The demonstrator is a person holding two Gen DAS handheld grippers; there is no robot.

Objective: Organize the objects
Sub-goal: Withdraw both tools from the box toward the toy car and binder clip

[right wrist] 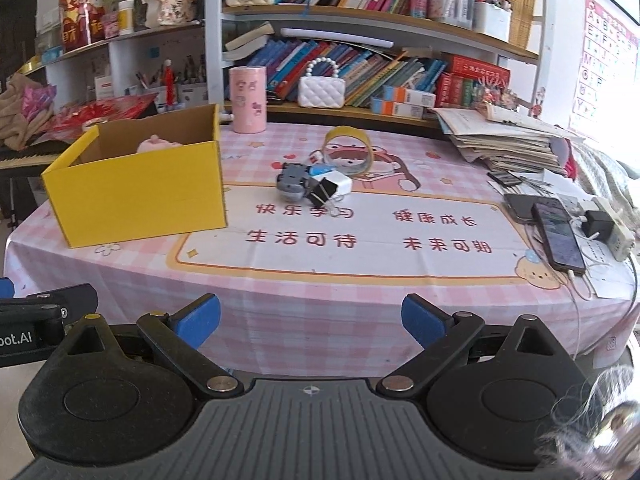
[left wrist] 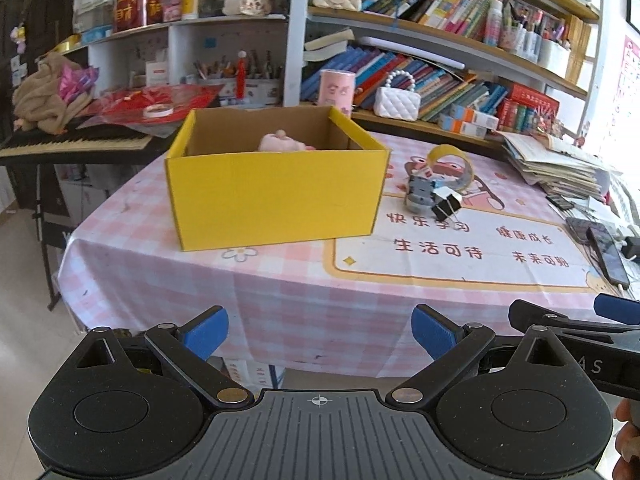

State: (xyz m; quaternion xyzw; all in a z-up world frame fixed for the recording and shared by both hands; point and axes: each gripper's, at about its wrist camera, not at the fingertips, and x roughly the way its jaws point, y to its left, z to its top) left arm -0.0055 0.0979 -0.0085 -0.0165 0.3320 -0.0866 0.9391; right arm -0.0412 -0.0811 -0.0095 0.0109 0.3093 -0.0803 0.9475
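Observation:
A yellow cardboard box (left wrist: 276, 196) (right wrist: 140, 196) stands open on the pink checked tablecloth, with a pink soft toy (left wrist: 282, 142) (right wrist: 158, 145) inside. To its right lie a grey toy (left wrist: 420, 194) (right wrist: 294, 182), a black binder clip (left wrist: 446, 204) (right wrist: 322, 196), a small white-and-blue item (right wrist: 334, 178) and an upright roll of clear tape (left wrist: 452, 168) (right wrist: 348, 148). My left gripper (left wrist: 320, 334) is open and empty, off the table's front edge before the box. My right gripper (right wrist: 311, 322) is open and empty, off the front edge before the small items.
A pink cylinder (right wrist: 248, 100) stands behind the box. A paper stack (right wrist: 508, 140), phones (right wrist: 556, 236) and a power strip (right wrist: 612, 232) fill the table's right side. Bookshelves with white handbags (right wrist: 322, 90) stand behind. A keyboard piano (left wrist: 76, 144) stands at left.

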